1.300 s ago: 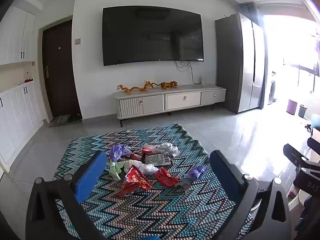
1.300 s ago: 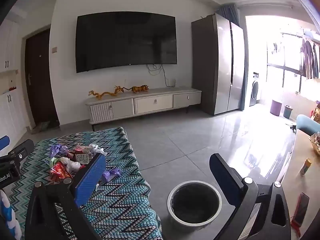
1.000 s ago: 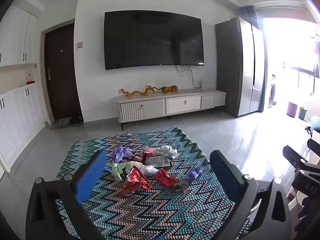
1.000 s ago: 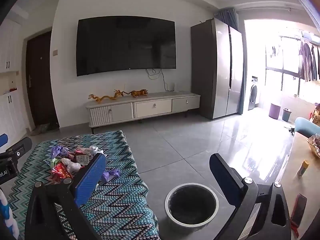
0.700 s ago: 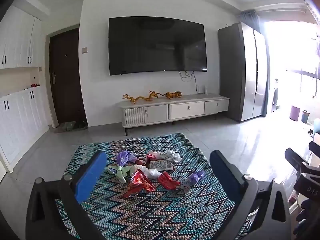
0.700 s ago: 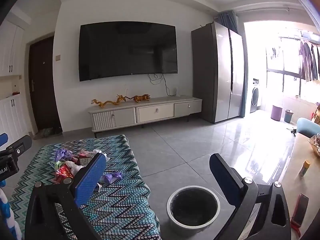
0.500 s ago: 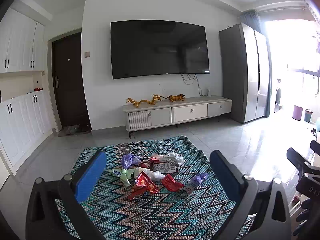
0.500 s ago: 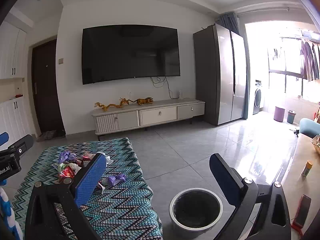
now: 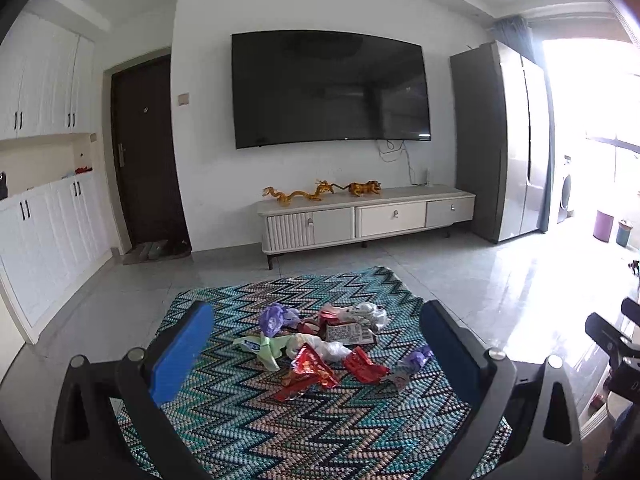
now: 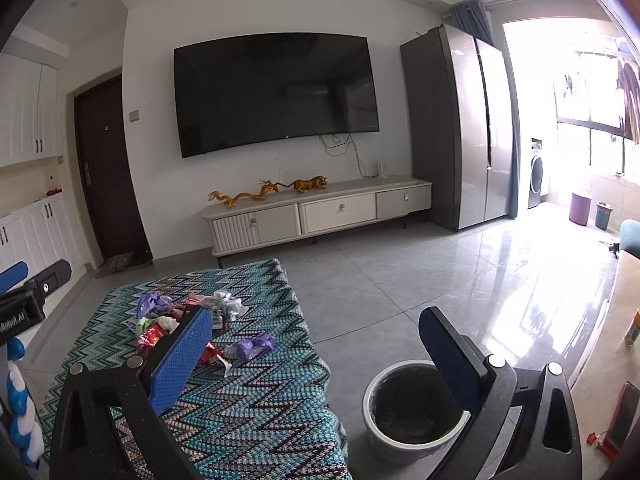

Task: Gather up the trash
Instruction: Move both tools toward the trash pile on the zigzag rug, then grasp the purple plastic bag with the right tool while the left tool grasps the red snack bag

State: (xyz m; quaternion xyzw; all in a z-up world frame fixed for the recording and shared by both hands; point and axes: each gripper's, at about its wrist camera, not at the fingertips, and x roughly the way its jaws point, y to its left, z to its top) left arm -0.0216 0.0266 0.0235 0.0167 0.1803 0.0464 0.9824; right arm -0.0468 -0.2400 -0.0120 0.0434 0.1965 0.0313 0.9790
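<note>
Two grippers are up and spread wide, neither grasping anything. The left gripper (image 9: 316,354) hangs above the near edge of the zigzag rug (image 9: 248,432), its blue pads framing the heap of trash (image 9: 320,344), which looks like a line-up for a first pick. The right gripper (image 10: 316,354) is released as well and sits over the rug's right edge, with the waste bin (image 10: 412,410) showing between its fingers. Judging by that, the right side is placed to serve the bin while the left faces the litter.

The bin stands on the tiled floor (image 10: 400,292) just beside the rug's near right corner, mouth up, with a pale rim and a dark liner. I cannot see anything inside it. That spot keeps the carry from heap to bin short.

The trash lies around the middle of the rug, closer to its far edge than its near one. It is a loose cluster of crumpled wrappers, mostly touching or overlapping:
- red foil packets (image 9: 310,368) at the near side
- a purple wrapper (image 9: 274,318) at the far left
- a pale green strip (image 9: 268,350) at the left
- a printed label-like piece (image 9: 348,334) near the centre
- white crumpled film (image 9: 370,314) at the far right
- a second purple wrapper (image 10: 256,345) lying slightly apart toward the right edge

All of it looks thin, light and easily crushed, so I would expect a pinch to slip or to drag neighbours along. Nothing has been collected yet, as far as the bin shows.
</note>
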